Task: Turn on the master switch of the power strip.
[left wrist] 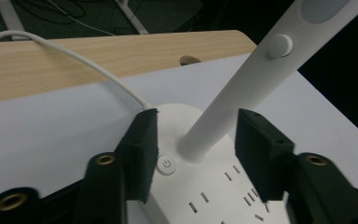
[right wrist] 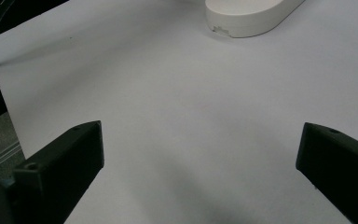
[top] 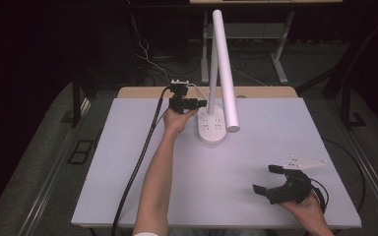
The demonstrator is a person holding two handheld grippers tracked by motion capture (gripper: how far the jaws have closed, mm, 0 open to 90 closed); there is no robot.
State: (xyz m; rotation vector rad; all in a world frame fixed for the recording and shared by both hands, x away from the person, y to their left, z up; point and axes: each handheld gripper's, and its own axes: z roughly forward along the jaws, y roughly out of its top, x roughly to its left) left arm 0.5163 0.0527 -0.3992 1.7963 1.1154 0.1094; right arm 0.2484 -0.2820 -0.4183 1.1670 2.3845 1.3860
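Note:
A white desk lamp stands at the far middle of the table, its flat base (top: 211,129) set with several sockets and its long head (top: 225,69) slanting up from it. My left gripper (top: 197,104) is at the base's left rear. In the left gripper view, the left gripper (left wrist: 196,140) is open, its jaws hanging over the base (left wrist: 214,196) on either side of the stem (left wrist: 242,88) with small gaps. The left pad sits beside the round power button (left wrist: 167,164). My right gripper (top: 266,179) rests near the front right, open and holding nothing (right wrist: 200,154).
The lamp's white cord (left wrist: 74,56) runs back over the wooden strip (top: 142,92) at the table's far edge. A black cable (top: 138,167) trails from the left gripper along the forearm to the front edge. The white tabletop (top: 226,187) lies between the hands.

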